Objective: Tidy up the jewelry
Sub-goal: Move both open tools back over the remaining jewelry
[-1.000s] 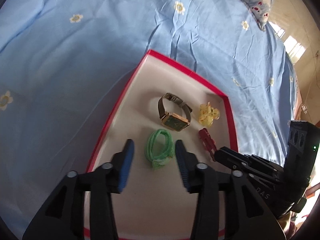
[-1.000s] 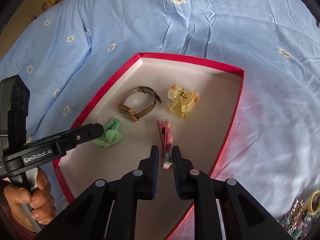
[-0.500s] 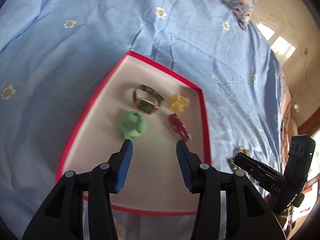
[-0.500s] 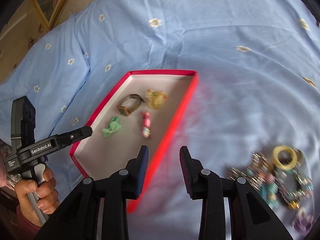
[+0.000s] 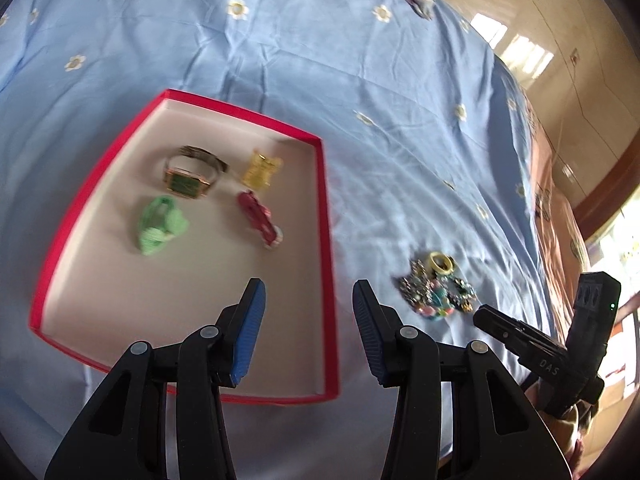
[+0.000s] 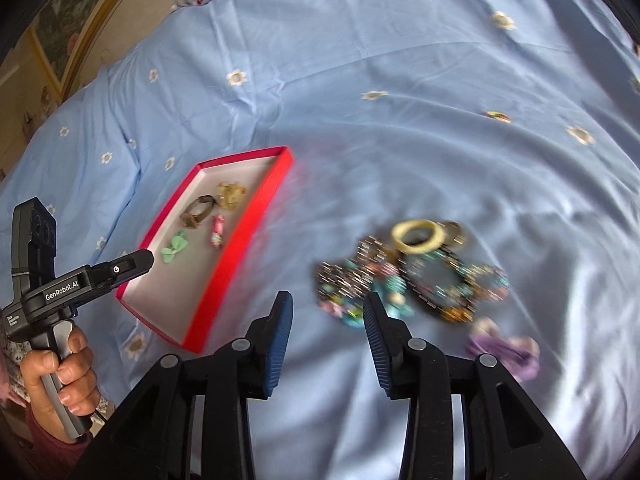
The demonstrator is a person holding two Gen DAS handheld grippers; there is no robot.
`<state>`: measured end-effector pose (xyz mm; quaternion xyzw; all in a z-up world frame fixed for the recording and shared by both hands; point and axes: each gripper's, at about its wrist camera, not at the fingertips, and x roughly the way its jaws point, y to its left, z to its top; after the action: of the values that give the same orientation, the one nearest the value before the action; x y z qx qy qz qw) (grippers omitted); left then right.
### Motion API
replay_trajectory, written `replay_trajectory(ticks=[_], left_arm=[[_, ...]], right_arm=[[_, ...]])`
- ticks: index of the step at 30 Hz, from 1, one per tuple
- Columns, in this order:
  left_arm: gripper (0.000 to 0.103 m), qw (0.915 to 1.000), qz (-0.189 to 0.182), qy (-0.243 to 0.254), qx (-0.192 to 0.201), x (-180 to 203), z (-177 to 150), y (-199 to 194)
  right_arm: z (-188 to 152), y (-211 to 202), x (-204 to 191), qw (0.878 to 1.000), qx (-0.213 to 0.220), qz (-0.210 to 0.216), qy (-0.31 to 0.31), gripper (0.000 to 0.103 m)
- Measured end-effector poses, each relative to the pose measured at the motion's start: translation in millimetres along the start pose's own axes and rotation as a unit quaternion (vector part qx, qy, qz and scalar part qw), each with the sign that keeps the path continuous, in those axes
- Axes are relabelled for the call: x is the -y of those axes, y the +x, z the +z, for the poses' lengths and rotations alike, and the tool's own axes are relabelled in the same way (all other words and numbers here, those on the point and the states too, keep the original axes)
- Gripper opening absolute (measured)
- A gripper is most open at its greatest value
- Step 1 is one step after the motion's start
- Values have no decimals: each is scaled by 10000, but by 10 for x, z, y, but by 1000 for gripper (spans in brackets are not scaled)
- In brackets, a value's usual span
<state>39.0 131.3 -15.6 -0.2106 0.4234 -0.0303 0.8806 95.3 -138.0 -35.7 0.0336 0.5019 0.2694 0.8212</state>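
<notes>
The red box (image 5: 326, 240) is lying open on the blue bedsheet (image 5: 280, 48), already holding four pieces: a watch (image 5: 188, 178), a yellow claw clip (image 5: 262, 168), a red hair clip (image 5: 258, 216) and a green scrunchie (image 5: 160, 226), all lying apart from one another. The remaining jewelry pile (image 6: 412, 276) is sitting on the sheet well apart from the box, on its right-hand side in the right wrist view; it is appearing as a tangle of beaded bracelets with a pale yellow ring (image 6: 418, 236) at its far edge and a purple fabric piece (image 6: 504, 350) lying just beside it nearer the camera. The right gripper (image 6: 326, 328) is hovering over the near edge of that pile, its jaws opening with nothing between them. The left gripper (image 5: 306, 332) is hanging spread and empty above the box's right wall. By judgement, the pile is looking light but awkward: the bead strands are appearing loose, limp and interlinked, so lifting one is risking dragging others along. The yellow ring is appearing rigid and standing clear of the tangle, so pinching across its band seems the cleanest hold; the purple piece is looking soft and easy to pinch anywhere. Motion blur is preventing any count of the individual bracelets.
</notes>
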Motion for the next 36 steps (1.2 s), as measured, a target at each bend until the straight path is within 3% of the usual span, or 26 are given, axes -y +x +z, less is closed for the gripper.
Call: replay_trajectory(ticks=[18,27,36], left_arm=[[44,9950,-287,748,-588,693,-170,450],[44,9912,-142,1091,-740,897,-69,739],[43,9859,-35,1366,-970,975,-3,1027]], right_arm=[[-178,-300,447,9985,197,-344,379,38],[-72,-324,653,9976,259,-467,443,38],[95,-103,854,9975,49,-564,427,38]])
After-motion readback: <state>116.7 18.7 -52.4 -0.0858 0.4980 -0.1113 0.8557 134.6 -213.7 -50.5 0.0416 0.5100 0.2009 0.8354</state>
